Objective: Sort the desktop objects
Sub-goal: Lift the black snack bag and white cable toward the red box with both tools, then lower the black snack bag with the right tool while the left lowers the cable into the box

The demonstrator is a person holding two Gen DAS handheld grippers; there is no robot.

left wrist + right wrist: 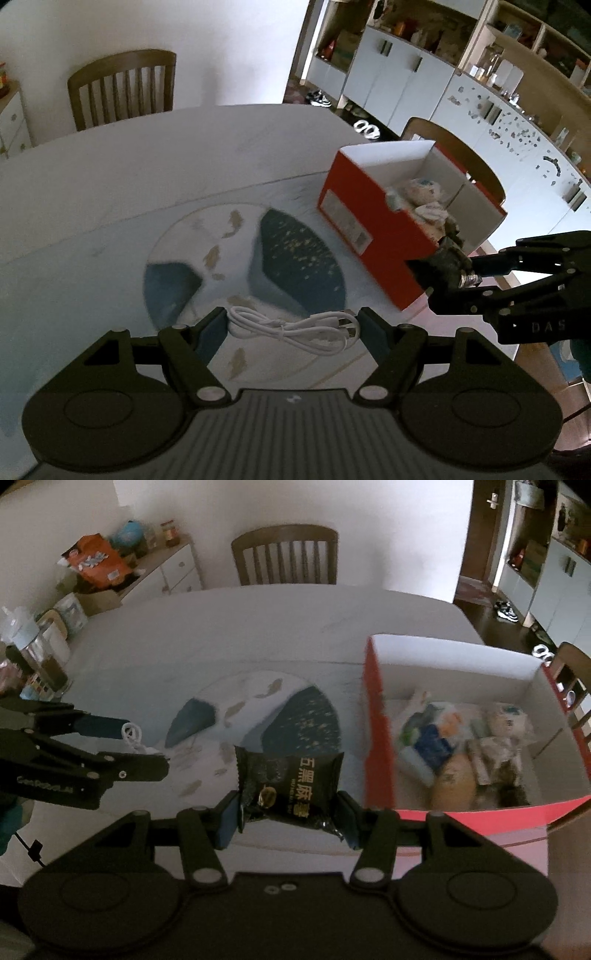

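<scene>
1. Claws first: the left gripper (291, 328) is clamped on a coiled white cable (295, 328) at the bottom centre of its own view. The right gripper (288, 812) is squeezing a black snack packet (291, 786) with gold lettering, also bottom centre.
2. In the left view the right gripper (439, 269) pokes in from the right edge, packet held up against the box's near corner.
3. The red box (373, 716), white inside, sits open at the right of the right view. It's got a jumble of small packets and wrappers (461, 746), too blurry to name.
4. Both claws hang over a round blue-and-white mat (207, 258) with fish shapes, lying on a pale table (147, 166).
5. Room: a wooden chair (284, 554) at top centre, a cluttered sideboard (122, 565) upper left, white cabinets (424, 81) upper right of the left view.
</scene>
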